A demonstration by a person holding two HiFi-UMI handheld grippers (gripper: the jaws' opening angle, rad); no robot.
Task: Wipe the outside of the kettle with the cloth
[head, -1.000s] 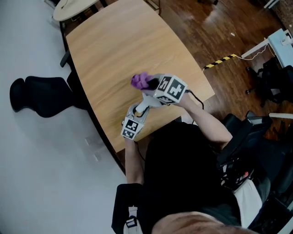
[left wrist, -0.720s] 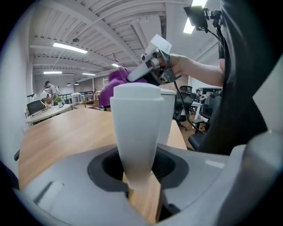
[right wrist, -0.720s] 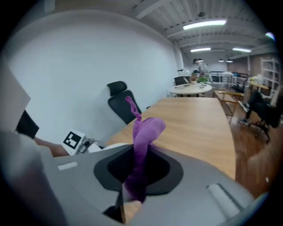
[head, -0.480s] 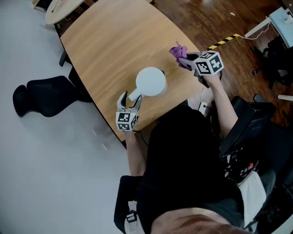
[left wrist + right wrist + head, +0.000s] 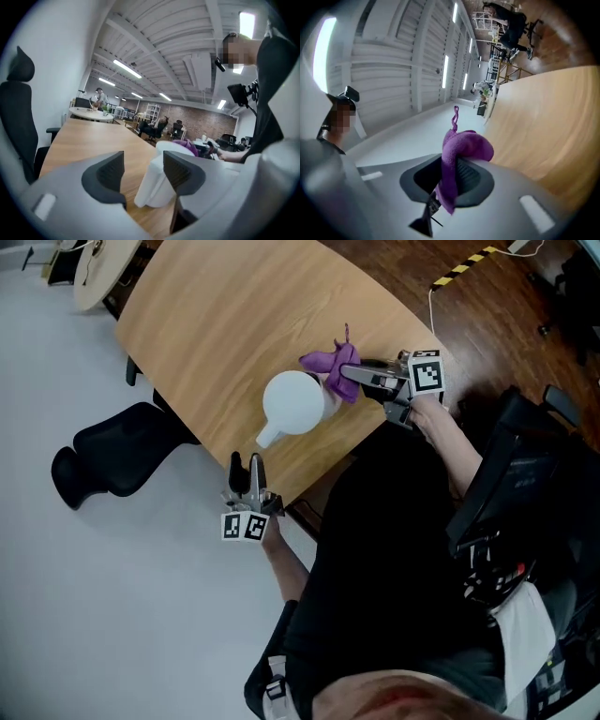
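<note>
White kettle, smooth and round, on the wooden counter.
Right hand-held gripper clenches the purple cloth at its side; left hand-held gripper released, jaws just opened, empty.

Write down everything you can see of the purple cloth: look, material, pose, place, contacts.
The purple cloth is small, soft and fuzzy-looking, like microfibre. It is bunched, not spread flat, with a thin twisted tail sticking out. The right gripper is shut on it: a fold is pinched between the jaws and the rest bulges past their tips. It is held above the wooden table, at the side of the white kettle, and appears to touch the kettle's wall.
</note>
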